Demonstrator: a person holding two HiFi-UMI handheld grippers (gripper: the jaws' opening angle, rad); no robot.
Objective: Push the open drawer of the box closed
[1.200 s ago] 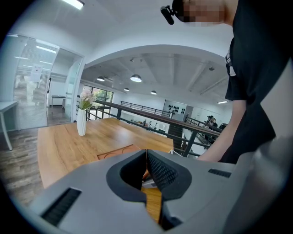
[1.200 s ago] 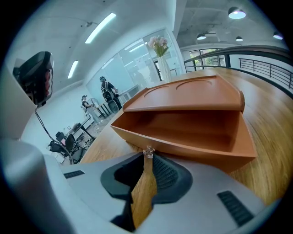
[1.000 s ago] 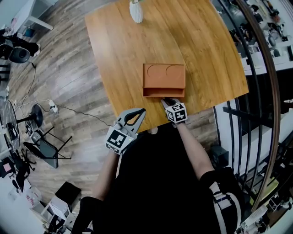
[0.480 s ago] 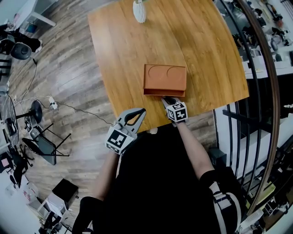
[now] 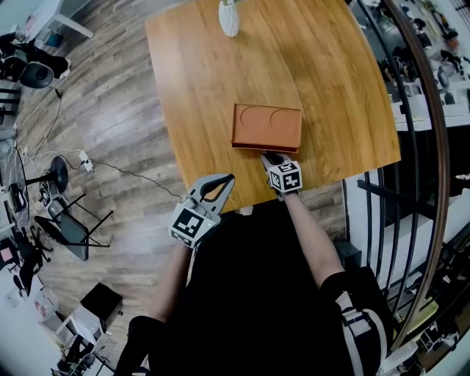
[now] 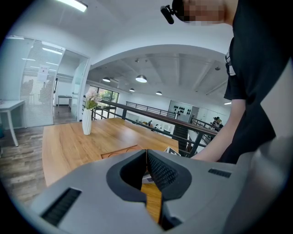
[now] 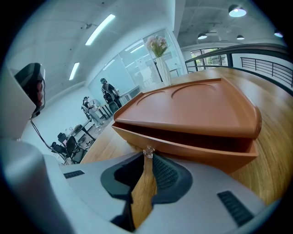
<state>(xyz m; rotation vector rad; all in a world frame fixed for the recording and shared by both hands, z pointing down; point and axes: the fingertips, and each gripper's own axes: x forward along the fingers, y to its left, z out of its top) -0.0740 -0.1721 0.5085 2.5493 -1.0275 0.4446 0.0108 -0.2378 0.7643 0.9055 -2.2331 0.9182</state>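
An orange box (image 5: 266, 125) with two round hollows in its lid lies on the wooden table (image 5: 198, 81). In the right gripper view its drawer (image 7: 192, 148) sticks out a little below the lid (image 7: 197, 107), with a narrow dark gap between them. My right gripper (image 5: 267, 156) is shut, and its tips (image 7: 147, 158) press against the drawer front at a small clear knob (image 7: 148, 151). My left gripper (image 5: 228, 178) is shut and holds nothing, hovering at the table's near edge, left of the box (image 6: 120, 151).
A white vase with flowers (image 5: 229, 18) stands at the table's far edge, also visible as the vase (image 6: 86, 121) in the left gripper view. A black railing (image 5: 426, 132) runs along the right. A cable and chairs (image 5: 70, 235) sit on the floor to the left.
The drawer has slid further into the box as my right gripper moved forward against its front. The left gripper has stayed where it was.
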